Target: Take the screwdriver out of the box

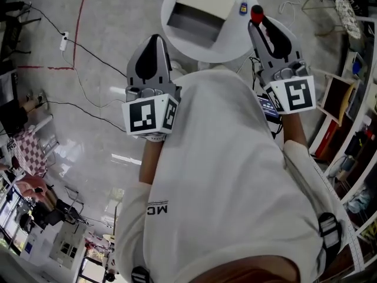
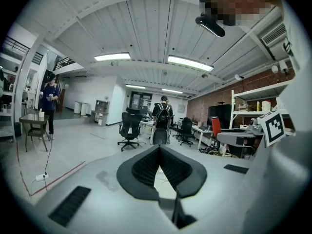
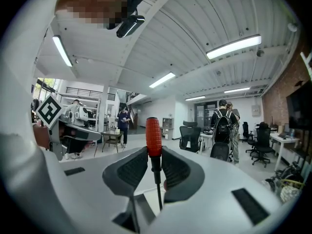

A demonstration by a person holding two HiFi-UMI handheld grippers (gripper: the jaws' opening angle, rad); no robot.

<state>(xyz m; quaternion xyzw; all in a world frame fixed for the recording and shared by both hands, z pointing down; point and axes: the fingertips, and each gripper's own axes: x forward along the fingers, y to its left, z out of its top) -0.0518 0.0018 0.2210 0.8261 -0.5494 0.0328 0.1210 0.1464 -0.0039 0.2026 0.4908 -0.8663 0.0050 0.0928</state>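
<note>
Closest in, the person's white shirt (image 1: 235,181) fills the lower half of the head view and covers both arms down to the wrists. Two tools are up in front of it. The left tool (image 1: 155,38) has its jaws pressed together at the tips, with nothing between the ribbed pads. The right tool (image 1: 259,21) is clamped on the one screwdriver (image 3: 153,136), and there's the grip: the red handle stands up past the jaw tips and the dark shaft runs down between the pads, its tip lost behind the tool's own body. From the head view only the red end shows, out of the box and up in the air over the right edge of the bench. Beyond sits one round white bench (image 1: 235,47), its near left rim cut off by the left tool. One open box (image 1: 203,2) rests at the bench's centre, its inside a grey shadow that is hard to read. A small blue object (image 1: 243,7), too small to name, lies by the far right edge, just beside the box. All around is pale glossy floor (image 1: 106,105) with a red tape line (image 1: 79,25) and black cables. Farther off are office chairs, a person with a backpack (image 2: 162,115), shelving and ceiling strip lights.
</note>
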